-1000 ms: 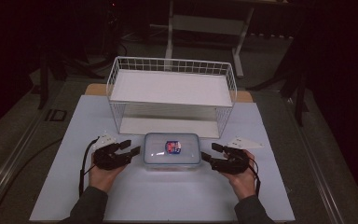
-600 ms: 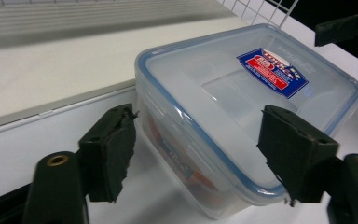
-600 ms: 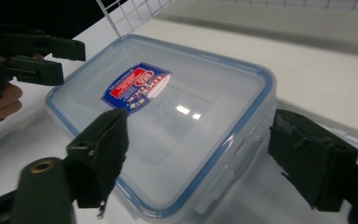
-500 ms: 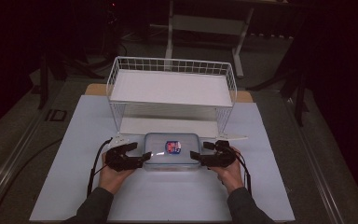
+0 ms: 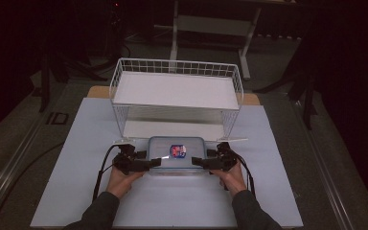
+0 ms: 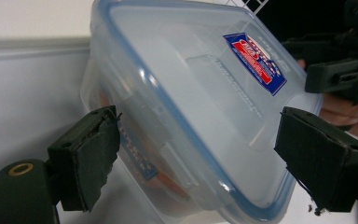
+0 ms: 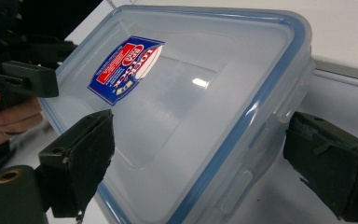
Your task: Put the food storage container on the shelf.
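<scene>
A clear plastic box (image 5: pixel 176 152) with a blue-rimmed lid and a red-and-blue label lies on the white table just in front of the wire rack. My left gripper (image 5: pixel 155 163) is at its left end and my right gripper (image 5: pixel 196 162) at its right end. In the left gripper view the box (image 6: pixel 191 84) sits between the jaws of the left gripper (image 6: pixel 196 158), which have just been opening, and the pads stand slightly off it. In the right gripper view the right gripper (image 7: pixel 198 158) straddles the box (image 7: pixel 177 93) the same way, its jaws also just opened.
A white wire rack (image 5: pixel 177 91) with a white shelf stands directly behind the box. The white table top (image 5: pixel 172 206) reaches toward the person. Dark floor and a metal stand (image 5: pixel 211 24) lie beyond the table.
Both hands have moved inward and down from beside the box, so each gripper's jaws now straddle one end of it. The box has not moved.
</scene>
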`<control>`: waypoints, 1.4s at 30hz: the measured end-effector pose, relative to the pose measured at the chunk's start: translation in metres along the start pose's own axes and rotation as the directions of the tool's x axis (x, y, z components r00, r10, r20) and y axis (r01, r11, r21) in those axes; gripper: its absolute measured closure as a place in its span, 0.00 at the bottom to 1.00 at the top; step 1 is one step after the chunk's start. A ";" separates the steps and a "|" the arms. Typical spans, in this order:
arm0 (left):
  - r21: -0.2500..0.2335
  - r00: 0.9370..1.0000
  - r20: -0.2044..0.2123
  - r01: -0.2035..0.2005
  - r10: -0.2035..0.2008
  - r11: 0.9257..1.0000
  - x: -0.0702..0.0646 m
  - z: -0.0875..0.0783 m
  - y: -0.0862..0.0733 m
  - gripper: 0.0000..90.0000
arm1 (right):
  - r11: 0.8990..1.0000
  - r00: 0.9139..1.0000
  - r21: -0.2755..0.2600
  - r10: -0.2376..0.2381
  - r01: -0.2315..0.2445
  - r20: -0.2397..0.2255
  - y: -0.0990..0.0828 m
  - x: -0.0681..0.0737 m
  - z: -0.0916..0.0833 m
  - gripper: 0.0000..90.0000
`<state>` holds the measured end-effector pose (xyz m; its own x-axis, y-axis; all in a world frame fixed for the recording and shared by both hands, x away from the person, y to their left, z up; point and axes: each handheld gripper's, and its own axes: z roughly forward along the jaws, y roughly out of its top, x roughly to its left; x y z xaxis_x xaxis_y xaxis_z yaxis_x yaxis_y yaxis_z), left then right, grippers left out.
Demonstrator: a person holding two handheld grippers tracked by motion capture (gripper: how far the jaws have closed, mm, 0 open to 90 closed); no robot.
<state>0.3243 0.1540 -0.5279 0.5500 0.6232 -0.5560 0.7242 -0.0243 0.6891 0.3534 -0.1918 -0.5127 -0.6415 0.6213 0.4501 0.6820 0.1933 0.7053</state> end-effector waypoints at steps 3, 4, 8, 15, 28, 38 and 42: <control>0.014 0.998 0.039 0.053 -0.054 0.998 0.006 0.002 0.000 0.16 | 0.999 0.999 0.001 0.039 -0.039 -0.022 0.000 -0.004 0.002 0.10; 0.014 0.998 0.037 0.055 -0.055 0.998 0.005 0.002 0.000 0.16 | 0.998 0.998 0.011 0.056 -0.056 -0.043 0.000 -0.005 0.004 0.09; 0.013 0.998 0.021 0.053 -0.053 0.999 0.003 0.001 0.001 0.18 | 0.997 0.996 0.017 0.074 -0.073 -0.045 0.000 -0.004 0.006 0.09; 0.047 0.998 0.023 0.049 -0.050 0.998 -0.003 -0.008 0.000 0.28 | 0.998 0.998 0.010 0.064 -0.064 -0.025 -0.003 0.001 -0.002 0.16; 0.071 0.999 0.025 0.018 -0.020 0.997 -0.010 -0.020 -0.003 0.45 | 0.999 1.000 -0.054 -0.001 0.000 -0.006 -0.013 0.009 -0.026 0.37; -0.005 0.999 0.032 0.009 -0.009 1.000 -0.005 -0.024 -0.002 0.47 | 0.996 0.999 -0.075 -0.047 0.046 -0.012 -0.015 0.014 -0.026 0.41; -0.024 0.999 0.033 0.005 -0.004 1.000 -0.004 -0.024 -0.002 0.46 | 0.995 0.998 -0.077 -0.060 0.058 -0.014 -0.016 0.015 -0.027 0.42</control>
<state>0.3105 0.1699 -0.5160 0.5607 0.5968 -0.5741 0.7169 -0.0029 0.6972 0.3238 -0.2065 -0.5023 -0.6859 0.5980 0.4147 0.6144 0.1705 0.7703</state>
